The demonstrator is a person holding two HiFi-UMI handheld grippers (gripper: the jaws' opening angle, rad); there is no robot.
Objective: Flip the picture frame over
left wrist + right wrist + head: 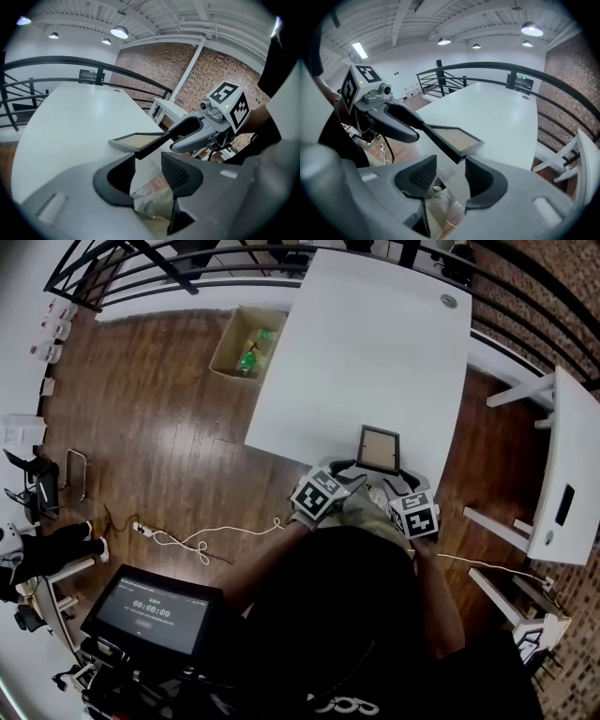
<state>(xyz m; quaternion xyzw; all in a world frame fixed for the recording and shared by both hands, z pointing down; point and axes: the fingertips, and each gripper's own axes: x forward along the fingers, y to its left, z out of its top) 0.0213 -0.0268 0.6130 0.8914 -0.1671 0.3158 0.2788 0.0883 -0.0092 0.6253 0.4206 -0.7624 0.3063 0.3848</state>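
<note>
- Read white timer digits, seemingly 00:00:09, on a dark screen at 8 o'clock in the head view; found the smaller lines there too small to read.
- Noted black-and-white square markers on both grippers' cubes.
- Found the picture frame lying flat, brown panel up inside a dark border, close to the near edge of a white table, at 12 o'clock from both grippers.
- Saw the left gripper with jaws apart and nothing between them, the frame just beyond the tips.
- Saw the right gripper likewise spread and empty, the frame ahead at 12 o'clock.
- Could not tell whether either gripper's dark finger touched the frame's near edge.
- Made out a wooden floor, a black railing past the table's far end, a brick wall and round ceiling lamps.
- Traced a white cable across the floor to a power strip at 12 o'clock from the screen.
- Spotted an open cardboard box on the floor at 10 o'clock from the frame, holding green items too small to identify.
</note>
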